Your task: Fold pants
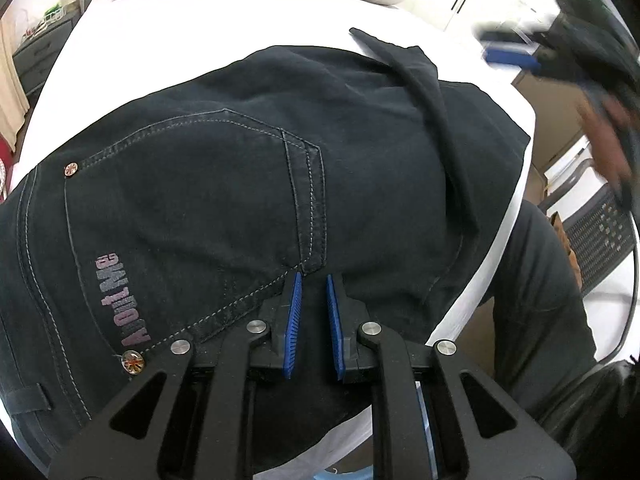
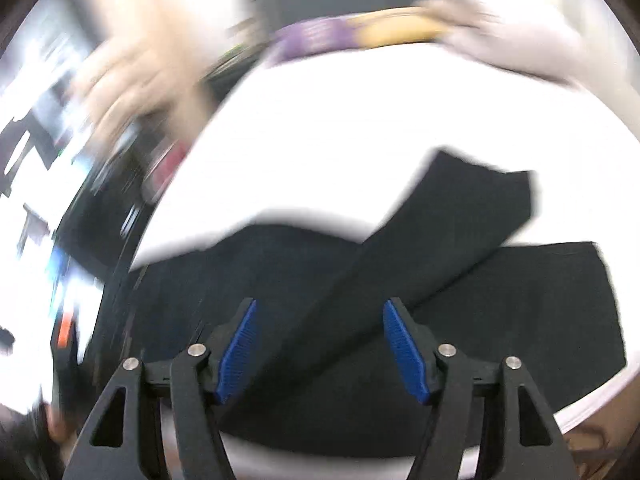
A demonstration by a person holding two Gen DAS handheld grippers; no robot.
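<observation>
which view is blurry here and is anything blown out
Right wrist view: heavy motion smear, worst at left and top; pants soft-edged, white sheet blown out. Left wrist view: sharp on the pocket stitching, only the right gripper at upper right is smeared.

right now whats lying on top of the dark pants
One dark pant leg is folded diagonally across the rest of the dark denim pants, its hem reaching onto the white bed sheet. Whatever lies beneath the pants is covered, apart from that sheet around them.

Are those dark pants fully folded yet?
Partly: one leg lies folded diagonally across the pants, which otherwise lie spread on the white bed.
</observation>
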